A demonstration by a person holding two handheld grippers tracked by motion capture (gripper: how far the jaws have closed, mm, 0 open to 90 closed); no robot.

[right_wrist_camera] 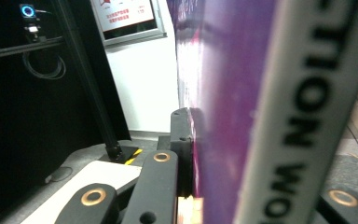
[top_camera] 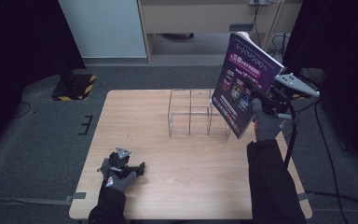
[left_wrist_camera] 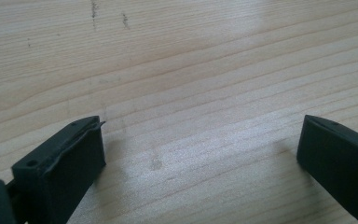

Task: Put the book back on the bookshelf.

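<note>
Right gripper (top_camera: 260, 95) fingers clamp the book (top_camera: 242, 79) above the rack (top_camera: 191, 113) near the tabletop's far edge; thin grip, may slip. Left gripper (top_camera: 137, 167) fingers spread, empty.

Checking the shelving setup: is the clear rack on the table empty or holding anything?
Empty. The clear rack shows bare compartments; the book is held above its right end by the right gripper.

Two black jaws over a bare wooden table

The left gripper (left_wrist_camera: 200, 149) points down at the pale, grained table (left_wrist_camera: 191, 70), its jaws spread wide apart with nothing between them; a few small dark marks sit on the wood near the top left.
</note>
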